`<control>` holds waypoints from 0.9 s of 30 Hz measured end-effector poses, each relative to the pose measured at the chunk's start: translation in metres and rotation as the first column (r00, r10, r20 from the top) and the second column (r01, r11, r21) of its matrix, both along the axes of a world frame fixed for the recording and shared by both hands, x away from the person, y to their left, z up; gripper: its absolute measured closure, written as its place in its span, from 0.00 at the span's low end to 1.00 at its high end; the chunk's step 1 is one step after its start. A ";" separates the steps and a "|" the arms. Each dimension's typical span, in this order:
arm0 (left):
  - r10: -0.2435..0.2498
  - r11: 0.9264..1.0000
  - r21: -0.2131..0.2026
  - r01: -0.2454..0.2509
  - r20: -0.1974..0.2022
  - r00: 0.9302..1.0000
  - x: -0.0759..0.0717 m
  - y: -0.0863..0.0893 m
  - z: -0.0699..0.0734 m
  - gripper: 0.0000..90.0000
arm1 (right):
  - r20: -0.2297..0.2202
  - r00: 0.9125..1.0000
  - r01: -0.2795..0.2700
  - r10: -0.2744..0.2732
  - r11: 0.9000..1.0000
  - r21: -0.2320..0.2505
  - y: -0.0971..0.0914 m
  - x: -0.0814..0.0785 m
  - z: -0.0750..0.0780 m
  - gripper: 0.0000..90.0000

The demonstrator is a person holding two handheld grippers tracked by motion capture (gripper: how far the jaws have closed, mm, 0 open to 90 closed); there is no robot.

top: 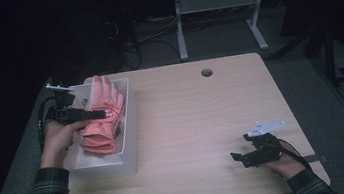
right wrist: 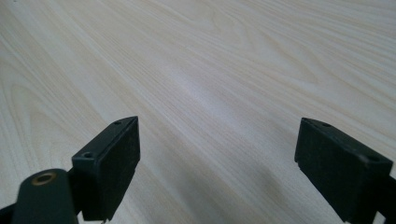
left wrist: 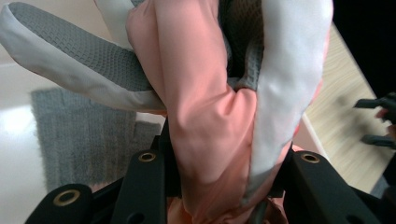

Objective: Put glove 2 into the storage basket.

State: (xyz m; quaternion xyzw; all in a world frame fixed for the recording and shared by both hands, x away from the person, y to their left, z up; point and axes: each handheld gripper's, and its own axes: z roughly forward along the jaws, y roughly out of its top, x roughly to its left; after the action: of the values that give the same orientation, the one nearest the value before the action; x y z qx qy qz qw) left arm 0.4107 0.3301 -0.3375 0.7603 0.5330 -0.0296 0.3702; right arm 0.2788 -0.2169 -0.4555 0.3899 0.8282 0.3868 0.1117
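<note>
The padded salmon-pink winter glove with pale grey trim and a grey textured palm (top: 101, 117) sits over the shallow white rectangular plastic tray (top: 130, 133) at the left side of the light wooden table (top: 203, 123). Its fingers point away from the person and its cuff lies toward the tray's near end, so the long axis runs roughly front to back along the tray. Whether the cuff rests on the tray floor or hangs just above it cannot be told.

The left gripper (top: 106, 113) comes in from the glove's left, crossing that axis at mid-length. In the left gripper view the pink fabric (left wrist: 210, 121) is bunched between the two black jaws and pressed by both: the glove is clamped at a middling width. A grey textured patch (left wrist: 84, 140) lies on the tray floor behind it.

The right gripper (top: 241, 159) is at the near right part of the table, well apart from tray and glove, jaws spread wide with only bare wood between them (right wrist: 217, 140).

Judgement: the left hand alone governs the glove; any setting down or lifting follows the tray's length, and the right gripper would need to cross the table to assist
</note>
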 end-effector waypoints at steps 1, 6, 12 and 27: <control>-0.002 1.000 0.004 0.002 -0.006 1.000 0.002 -0.002 -0.003 0.68 | -0.004 1.000 0.001 -0.001 1.000 0.004 0.000 -0.001 0.000 0.16; -0.003 1.000 0.003 0.003 -0.035 0.999 0.009 -0.008 -0.022 0.67 | 0.005 1.000 -0.001 0.001 1.000 0.003 -0.002 -0.001 0.000 0.16; -0.009 1.000 0.015 0.010 -0.089 0.996 0.014 -0.009 -0.041 0.67 | 0.007 1.000 0.001 -0.002 1.000 0.021 -0.004 0.000 0.000 0.16; -0.008 1.000 0.005 0.009 -0.155 0.988 0.018 -0.009 -0.075 0.41 | 0.012 1.000 -0.013 0.013 1.000 0.018 -0.003 -0.003 0.002 0.16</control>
State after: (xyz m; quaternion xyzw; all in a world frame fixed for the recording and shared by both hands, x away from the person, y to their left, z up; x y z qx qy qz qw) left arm 0.4287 0.3206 -0.4126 0.7589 0.5571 -0.0887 0.3253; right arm 0.2762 -0.2202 -0.4538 0.3831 0.8266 0.3971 0.1107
